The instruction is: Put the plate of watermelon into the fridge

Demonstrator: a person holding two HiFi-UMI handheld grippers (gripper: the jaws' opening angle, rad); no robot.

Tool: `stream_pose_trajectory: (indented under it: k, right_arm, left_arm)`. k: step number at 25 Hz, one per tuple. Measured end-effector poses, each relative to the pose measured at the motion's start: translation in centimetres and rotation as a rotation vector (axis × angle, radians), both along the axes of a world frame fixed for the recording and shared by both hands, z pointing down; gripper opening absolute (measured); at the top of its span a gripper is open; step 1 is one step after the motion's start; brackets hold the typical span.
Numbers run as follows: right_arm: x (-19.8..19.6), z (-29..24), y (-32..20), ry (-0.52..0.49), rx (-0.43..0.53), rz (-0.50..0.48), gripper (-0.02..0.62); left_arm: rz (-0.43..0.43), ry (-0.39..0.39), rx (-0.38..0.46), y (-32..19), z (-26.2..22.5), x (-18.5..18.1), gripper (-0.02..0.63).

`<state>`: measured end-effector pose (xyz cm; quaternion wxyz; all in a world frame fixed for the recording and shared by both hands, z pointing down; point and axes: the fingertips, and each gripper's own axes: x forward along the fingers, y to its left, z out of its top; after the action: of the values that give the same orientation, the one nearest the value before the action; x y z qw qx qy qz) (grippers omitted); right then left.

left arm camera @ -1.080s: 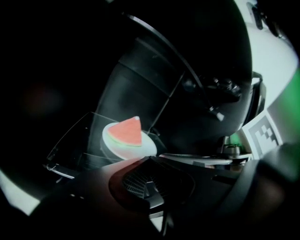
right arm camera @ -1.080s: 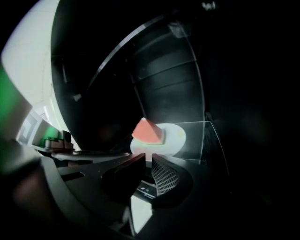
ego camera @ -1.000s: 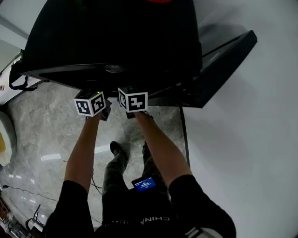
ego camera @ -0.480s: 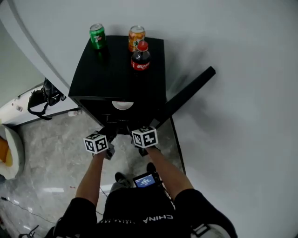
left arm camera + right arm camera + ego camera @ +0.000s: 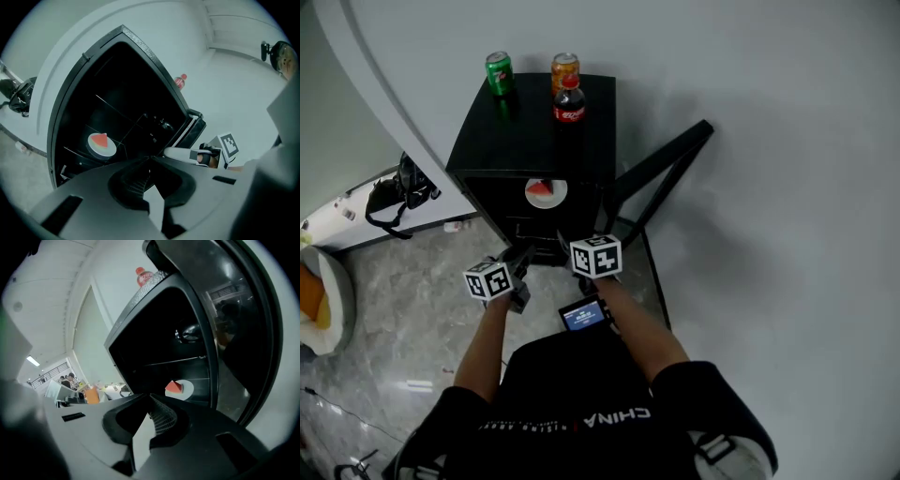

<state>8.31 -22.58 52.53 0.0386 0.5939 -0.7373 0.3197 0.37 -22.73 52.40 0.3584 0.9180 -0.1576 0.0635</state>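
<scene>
Fridge (image 5: 534, 127) holds plate (image 5: 559, 197) bearing watermelon slice (image 5: 541, 187).

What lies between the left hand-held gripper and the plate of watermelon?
Nothing: the left gripper view shows only the mouth of the open fridge between the left hand-held gripper and the plate of watermelon.

The right gripper (image 5: 150, 397) has its jaws closed together at the tips, with nothing between them. Past them stands a black fridge (image 5: 136, 303), its door (image 5: 243, 333) swung open at the right, the glass catching dim reflections. Inside, a white plate (image 5: 187, 391) sits on a lower shelf (image 5: 201, 378), carrying a red watermelon wedge (image 5: 173, 386). A dark object on the upper shelf is too dim to identify. A red-capped bottle (image 5: 142, 274) stands on top of the fridge. Far left, people (image 5: 70, 378) and an orange object (image 5: 93, 394) show in a bright room.
</scene>
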Motion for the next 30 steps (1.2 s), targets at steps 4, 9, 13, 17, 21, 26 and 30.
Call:
stream_pose_trajectory:
  k: [4, 9, 13, 17, 21, 26, 30]
  right_arm:
    - [0.1, -1.0, 1.1, -0.018, 0.025, -0.013, 0.023]
    - [1.2, -1.5, 3.6, -0.128, 0.022, -0.039, 0.025]
    - [1.5, -0.8, 6.7, -0.18, -0.006, -0.105, 0.033]
    - [0.0, 1.9, 9.5, -0.191, -0.057, -0.177, 0.049]
    - [-1.8, 3.7, 13.2, -0.16, -0.085, -0.188, 0.049]
    - [-4.3, 3.7, 17.1, -0.175, -0.092, -0.161, 0.049]
    - [-7.2, 3.4, 20.4, -0.198, -0.094, -0.062, 0.049]
  left_arm:
    - [-0.024, -0.013, 0.013, 1.0, -0.4, 0.2, 0.014]
    - [-0.079, -0.021, -0.043, 3.8, 0.5, 1.5, 0.014]
    - [-0.106, -0.006, -0.093, 8.3, 1.1, 2.8, 0.014]
    - [-0.107, -0.019, -0.142, 12.1, 3.1, 2.4, 0.014]
    - [-0.065, -0.057, -0.148, 15.2, 4.1, 0.1, 0.014]
    - [-0.032, -0.031, -0.129, 17.8, 3.1, -3.9, 0.014]
    - [-0.018, 0.002, -0.143, 20.9, 3.3, -9.0, 0.014]
